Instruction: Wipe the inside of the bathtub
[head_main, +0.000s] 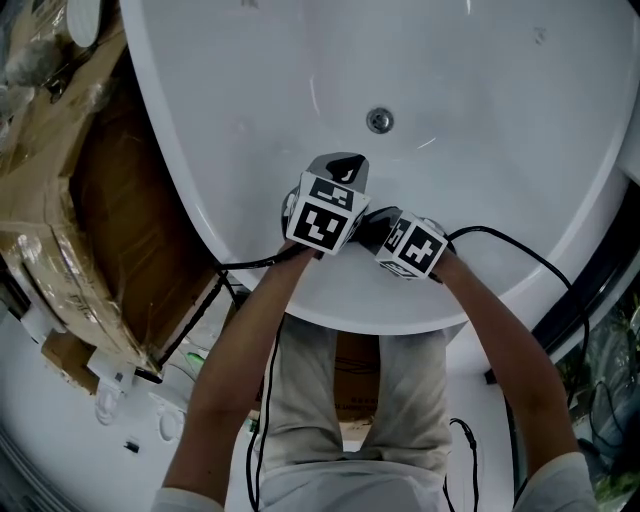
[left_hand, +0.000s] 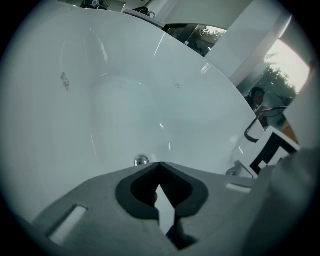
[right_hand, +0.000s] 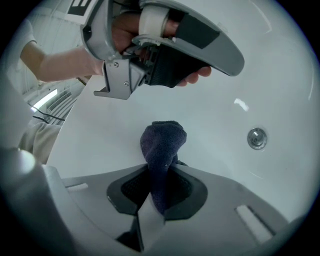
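My right gripper (right_hand: 159, 172) is clamped tight on a dark blue terry cloth (right_hand: 162, 142). The wad pokes out past the jaw tips, inside the glossy white bathtub (head_main: 500, 150), near the round chrome drain (right_hand: 257, 138). Can't tell if it touches. My left gripper (left_hand: 159, 165) is just beside it, jaws tip to tip, empty.

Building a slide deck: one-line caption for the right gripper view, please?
Right claw shut on a dark blue cloth inside the white bathtub, drain at right.
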